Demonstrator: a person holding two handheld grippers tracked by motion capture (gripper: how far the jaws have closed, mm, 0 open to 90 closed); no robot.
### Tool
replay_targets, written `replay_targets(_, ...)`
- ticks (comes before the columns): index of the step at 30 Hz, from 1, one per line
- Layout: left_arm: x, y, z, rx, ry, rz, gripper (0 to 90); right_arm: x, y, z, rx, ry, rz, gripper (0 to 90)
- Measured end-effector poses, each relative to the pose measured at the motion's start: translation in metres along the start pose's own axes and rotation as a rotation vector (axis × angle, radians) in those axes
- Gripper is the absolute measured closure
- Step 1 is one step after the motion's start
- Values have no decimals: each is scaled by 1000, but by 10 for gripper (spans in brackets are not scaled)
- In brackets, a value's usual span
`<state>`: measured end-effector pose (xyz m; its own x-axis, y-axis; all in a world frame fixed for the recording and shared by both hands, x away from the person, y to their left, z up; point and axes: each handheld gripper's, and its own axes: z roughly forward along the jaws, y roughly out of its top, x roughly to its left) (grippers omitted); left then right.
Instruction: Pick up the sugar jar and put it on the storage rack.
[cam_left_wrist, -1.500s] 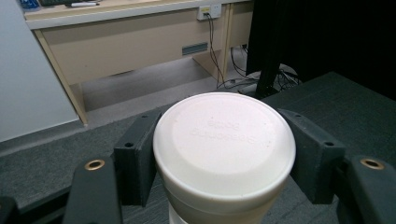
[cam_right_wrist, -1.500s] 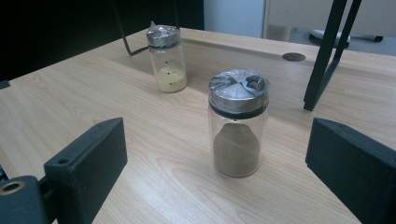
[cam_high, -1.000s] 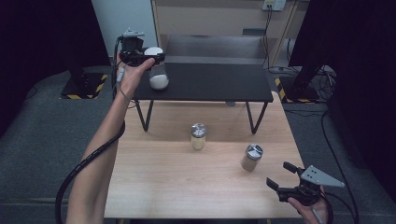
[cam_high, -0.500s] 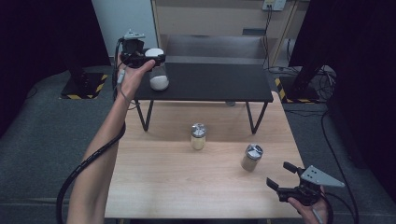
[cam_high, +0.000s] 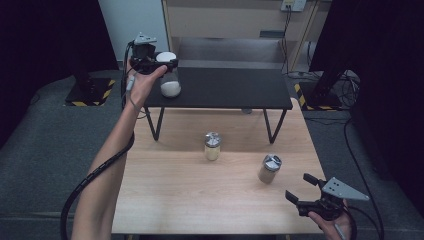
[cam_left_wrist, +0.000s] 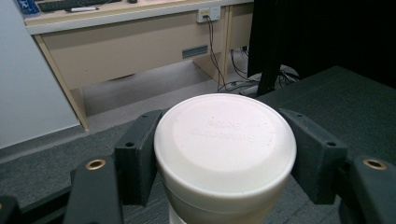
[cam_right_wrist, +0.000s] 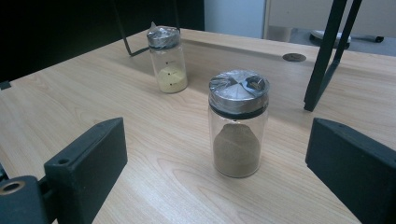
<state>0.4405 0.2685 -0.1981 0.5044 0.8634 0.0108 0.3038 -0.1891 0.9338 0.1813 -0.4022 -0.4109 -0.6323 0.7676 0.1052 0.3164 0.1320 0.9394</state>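
- Clamping the white lid (cam_left_wrist: 224, 140) of a clear jar (cam_high: 170, 86), the left hand-held gripper (cam_high: 159, 63) has both black pads pressed against the lid's sides.
- Jar: glass body, a layer of white powder in its lower part, broad round white cap with faint embossed lettering on top.
- Position: the jar stands upright at the left end of the raised black surface (cam_high: 235, 90), near its front edge.
- Right hand-held gripper (cam_high: 301, 189): jaws spread wide, nothing between the pads; it sits at the near right corner of the wooden surface (cam_high: 170, 190).
- In front of it stands a glass shaker of brown powder (cam_right_wrist: 237, 130) with a metal cap, untouched.
- Farther off, a second shaker with yellow powder (cam_right_wrist: 168, 59) stands upright near the middle of the wooden surface.
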Motion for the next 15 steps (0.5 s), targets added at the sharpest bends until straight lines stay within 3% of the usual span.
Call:
replay_targets(5, 2, 0, -5, -53, -2, -32, 103, 0, 0, 0, 2, -1, -2, 60)
replay_targets(8, 3, 2, -9, -68, -5, -27, 54, 1, 0, 0, 1, -1, -2, 60)
replay_targets(15, 8, 0, -23, -113, -37, 8, 48, 1, 0, 0, 1, -1, -4, 61)
